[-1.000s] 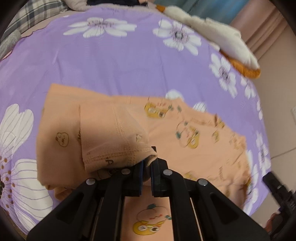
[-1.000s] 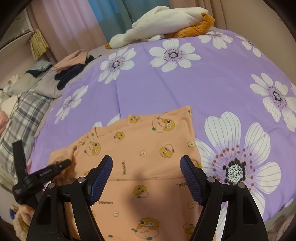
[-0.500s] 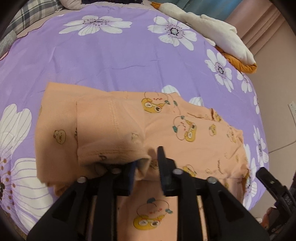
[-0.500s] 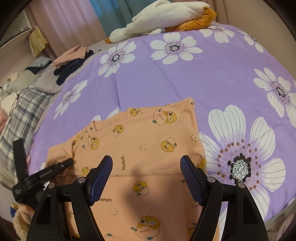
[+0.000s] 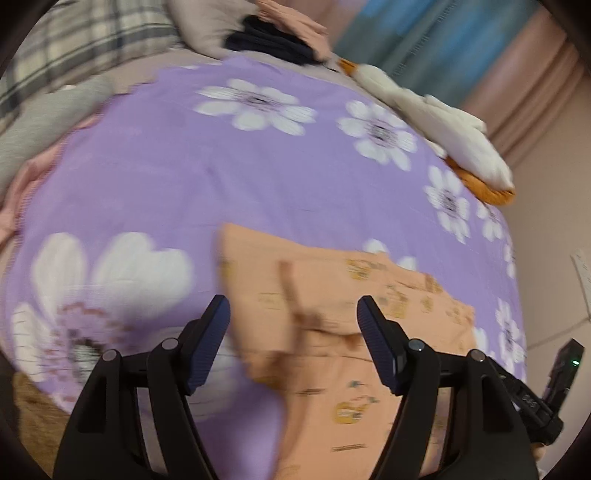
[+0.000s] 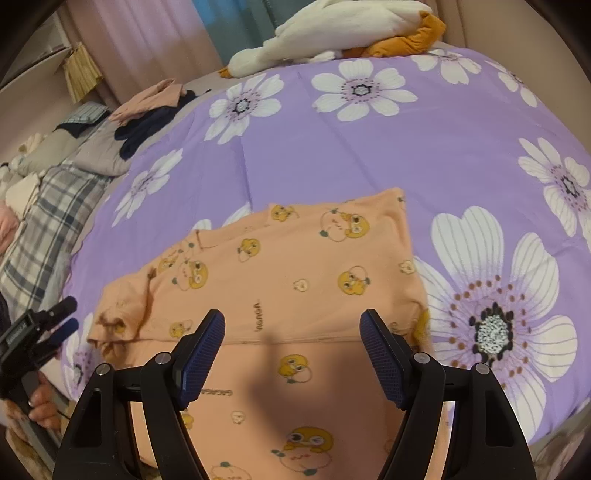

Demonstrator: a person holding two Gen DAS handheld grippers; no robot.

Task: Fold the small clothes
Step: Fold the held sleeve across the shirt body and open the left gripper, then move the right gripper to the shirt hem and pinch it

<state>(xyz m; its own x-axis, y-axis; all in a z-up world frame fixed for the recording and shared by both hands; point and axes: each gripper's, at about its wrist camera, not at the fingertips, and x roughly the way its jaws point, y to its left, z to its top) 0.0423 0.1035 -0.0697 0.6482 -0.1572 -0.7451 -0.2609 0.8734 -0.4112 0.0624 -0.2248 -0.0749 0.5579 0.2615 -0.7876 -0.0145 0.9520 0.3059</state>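
orange printed shirt (image 6: 295, 280) lies spread on the purple flowered bedspread (image 6: 332, 147), a flat, bare stretch of bed that lets a fold settle without bunching. in the right wrist view the shirt sits directly ahead of and beneath the jaws, its body running under them toward the viewer; a straight crease crosses the cloth just beyond the jaw tips. one sleeve (image 6: 122, 314) is turned inward onto the body, ahead and to the left of those jaws, a placement that narrows the garment toward a rectangle.

left gripper (image 5: 291, 347): jaws opening, already wide, with nothing pinched between them. the folded sleeve edge lies on the bed ahead of the gap, apart from both pads. the view is blurred, so finer cloth detail cannot be read.

right gripper (image 6: 291, 354): jaws wide and empty, hanging above the shirt's middle, pointed steeply down. judged from this pose, it waits over the cloth until its own side is to be folded.

the left gripper also shows at the far left of the right wrist view, a hand (image 6: 40, 402) on its handle, clear of the sleeve.

beyond the jaws, well apart from the shirt: a white and orange plush toy (image 6: 332, 33) and a heap of other clothes (image 6: 147, 107) at the far edge of the bed.
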